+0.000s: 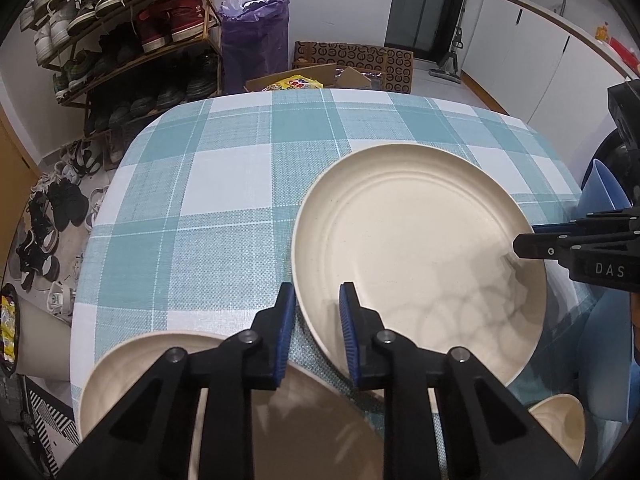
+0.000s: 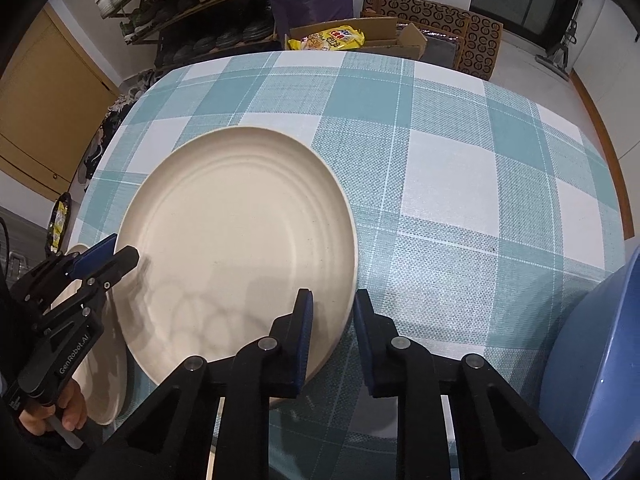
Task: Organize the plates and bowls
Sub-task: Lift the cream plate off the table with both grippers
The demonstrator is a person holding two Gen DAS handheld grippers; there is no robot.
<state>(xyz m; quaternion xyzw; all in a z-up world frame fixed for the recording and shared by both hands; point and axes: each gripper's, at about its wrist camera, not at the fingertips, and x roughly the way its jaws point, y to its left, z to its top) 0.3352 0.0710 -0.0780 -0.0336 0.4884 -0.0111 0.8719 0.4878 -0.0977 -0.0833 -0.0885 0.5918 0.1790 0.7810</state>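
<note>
A large cream plate lies on the teal checked tablecloth. My left gripper straddles the plate's left rim, one blue pad outside and one inside, shut on it. On the opposite rim, my right gripper clamps the edge the same way. A second cream plate sits under my left gripper, partly hidden. A small cream bowl is at the near right. A blue bowl stands at the right edge.
Beyond the table's far edge are a shoe rack, a purple bag and patterned cardboard boxes. White cabinets run along the right. A hand grips the left gripper's handle.
</note>
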